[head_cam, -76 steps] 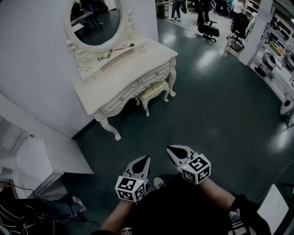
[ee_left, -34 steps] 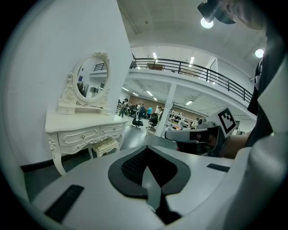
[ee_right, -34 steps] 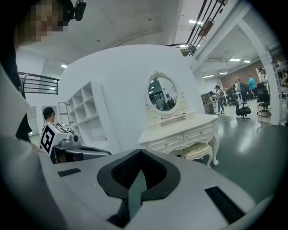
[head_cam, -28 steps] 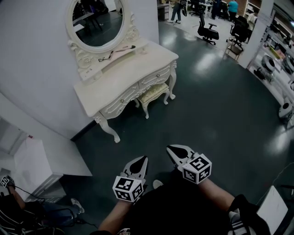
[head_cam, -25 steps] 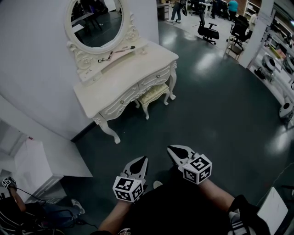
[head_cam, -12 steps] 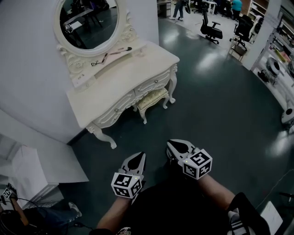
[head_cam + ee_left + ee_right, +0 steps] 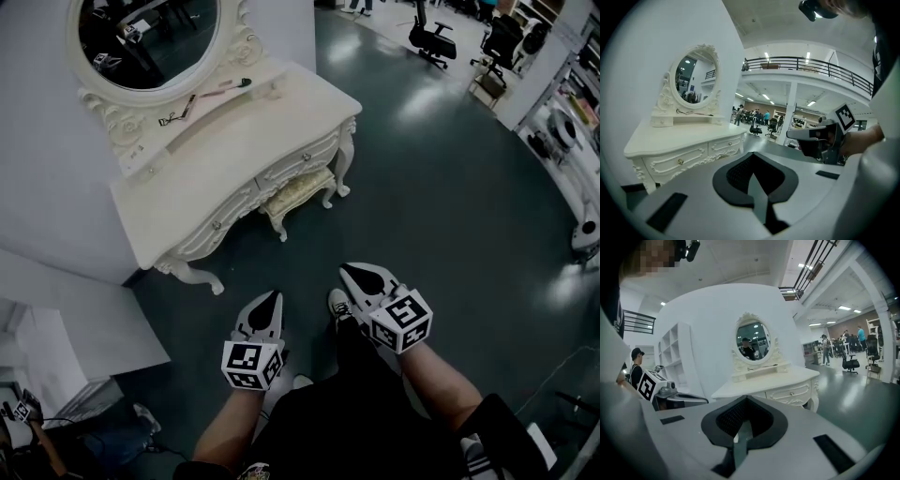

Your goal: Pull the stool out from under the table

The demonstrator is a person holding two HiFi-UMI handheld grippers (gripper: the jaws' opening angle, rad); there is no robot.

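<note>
A cream stool with a patterned cushion is tucked under the white dressing table, its front legs showing on the dark floor. My left gripper and right gripper are both shut and empty, held side by side in front of my body, well short of the stool. The left gripper view has the table at the left with its drawers, and the right gripper at the right. In the right gripper view the table stands ahead; the stool is hidden there.
An oval mirror tops the table, with small tools on its shelf. White shelving stands at the left. Office chairs and people are far back. Dark green floor spreads to the right.
The table and stool have come nearer and shifted left in the head view as I walk toward them. Both grippers stay shut and travel forward with me.
</note>
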